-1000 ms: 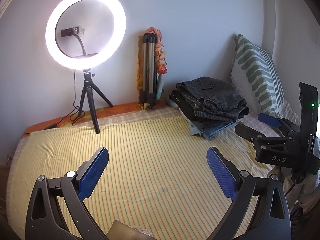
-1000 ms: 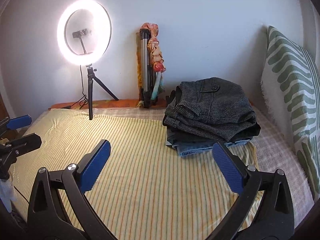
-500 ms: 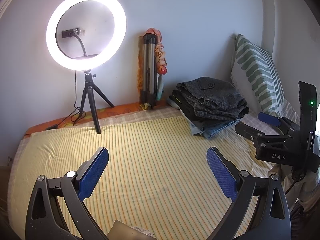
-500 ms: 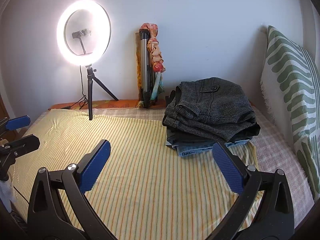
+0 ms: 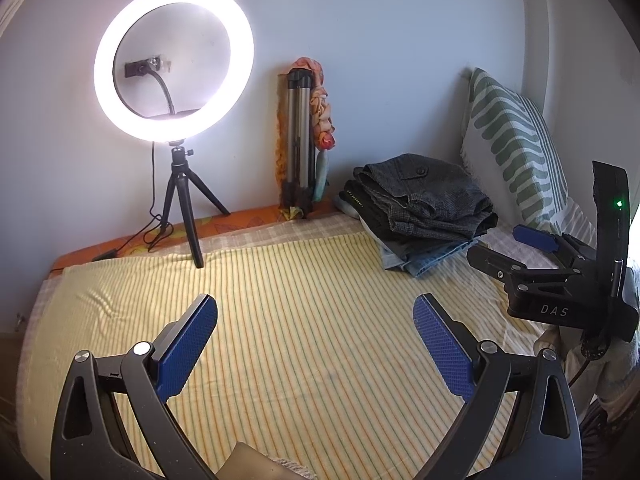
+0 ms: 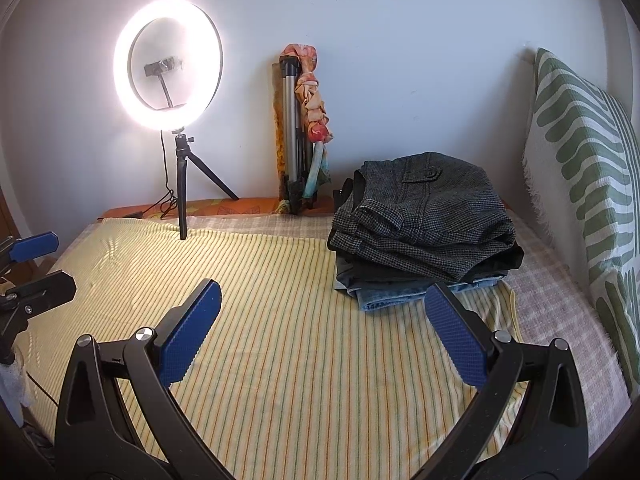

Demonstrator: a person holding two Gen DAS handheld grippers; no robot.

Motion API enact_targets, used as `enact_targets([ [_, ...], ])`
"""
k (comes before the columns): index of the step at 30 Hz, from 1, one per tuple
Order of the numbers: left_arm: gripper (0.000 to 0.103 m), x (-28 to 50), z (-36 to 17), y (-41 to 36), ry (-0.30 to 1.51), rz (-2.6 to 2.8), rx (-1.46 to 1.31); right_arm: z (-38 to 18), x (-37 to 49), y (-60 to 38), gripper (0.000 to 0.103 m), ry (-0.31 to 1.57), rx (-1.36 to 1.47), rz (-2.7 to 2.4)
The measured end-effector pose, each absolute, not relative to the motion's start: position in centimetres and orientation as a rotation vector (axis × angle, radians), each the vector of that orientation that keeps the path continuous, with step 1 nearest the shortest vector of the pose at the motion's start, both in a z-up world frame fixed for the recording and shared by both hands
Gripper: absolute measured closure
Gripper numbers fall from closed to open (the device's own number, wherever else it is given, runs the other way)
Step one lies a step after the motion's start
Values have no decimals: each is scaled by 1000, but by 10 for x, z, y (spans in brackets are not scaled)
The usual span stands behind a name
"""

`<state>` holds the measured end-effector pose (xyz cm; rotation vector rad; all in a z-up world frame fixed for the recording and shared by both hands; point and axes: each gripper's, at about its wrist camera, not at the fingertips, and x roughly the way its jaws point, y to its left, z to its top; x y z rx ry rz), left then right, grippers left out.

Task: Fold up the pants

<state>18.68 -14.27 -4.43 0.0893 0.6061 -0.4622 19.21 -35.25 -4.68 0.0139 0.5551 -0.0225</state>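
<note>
Judging by the folded pants (image 6: 424, 224) stacked beside the pillow (image 6: 580, 184), folding appears done, while the left tool (image 5: 316, 346) and right tool (image 6: 324, 330) are held wide open, empty.

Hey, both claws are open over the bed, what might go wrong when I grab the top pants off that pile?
The grey pants top a pile of folded clothes, so a deep pinch may drag the jeans along. The ring light stands on the striped sheet; tugging the sheet might tip it.
</note>
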Motion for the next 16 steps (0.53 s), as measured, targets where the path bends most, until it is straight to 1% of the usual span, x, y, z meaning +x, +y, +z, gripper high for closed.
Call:
enact_targets([
  [16, 4, 182, -41, -135, 571, -469, 81, -45, 195, -343, 0, 563, 28, -14],
])
